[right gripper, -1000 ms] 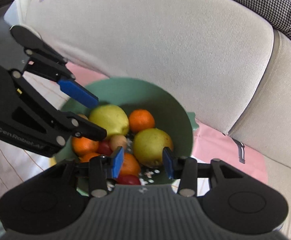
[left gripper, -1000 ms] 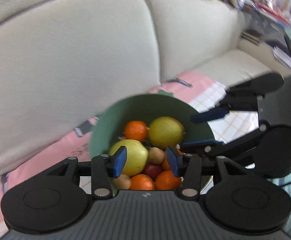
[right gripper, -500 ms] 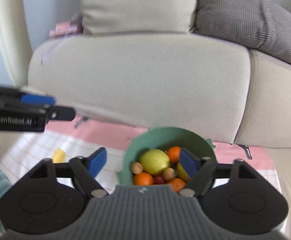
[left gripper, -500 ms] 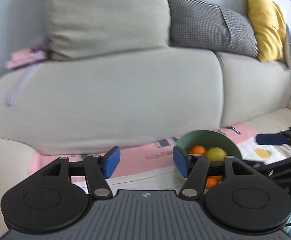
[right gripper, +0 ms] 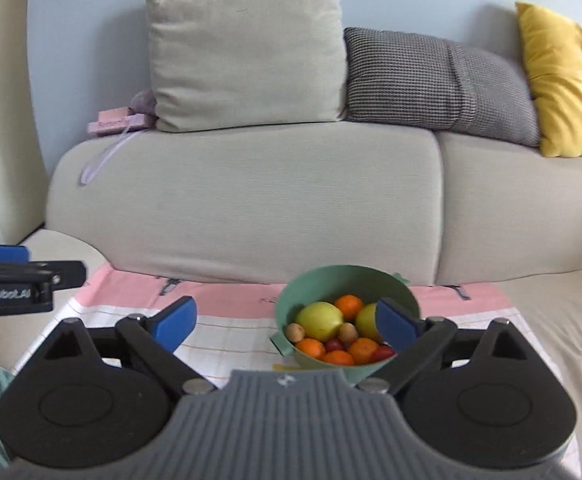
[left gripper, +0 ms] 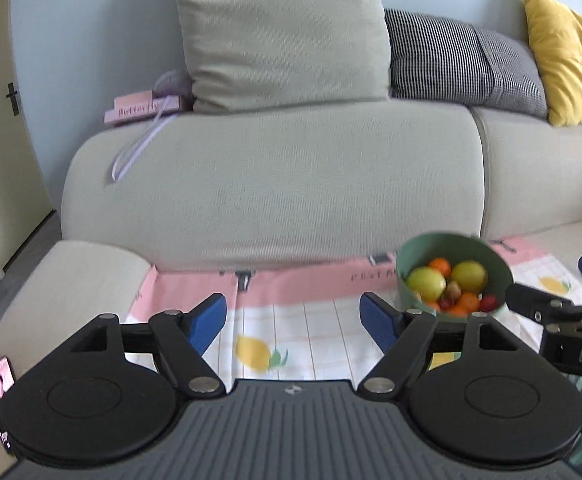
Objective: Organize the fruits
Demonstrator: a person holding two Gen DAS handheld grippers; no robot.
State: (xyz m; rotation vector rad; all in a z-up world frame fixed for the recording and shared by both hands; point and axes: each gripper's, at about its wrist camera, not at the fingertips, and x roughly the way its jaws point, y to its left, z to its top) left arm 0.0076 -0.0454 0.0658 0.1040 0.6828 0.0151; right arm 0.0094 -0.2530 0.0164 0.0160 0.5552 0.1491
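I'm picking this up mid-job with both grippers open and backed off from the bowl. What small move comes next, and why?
Probably nothing more than easing both back. All the fruit I can see sits inside the green bowl, on the cloth. The left gripper and the right gripper are open and empty.

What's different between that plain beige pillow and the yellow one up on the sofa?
The beige pillow is pale and looks the larger; the yellow pillow is bright mustard and looks smaller. The beige pillow stands nearly straight at the left end of the sofa back, while the yellow pillow leans tilted at the far right, past the checked grey cushion. Both are soft, squarish and propped against the blue wall.
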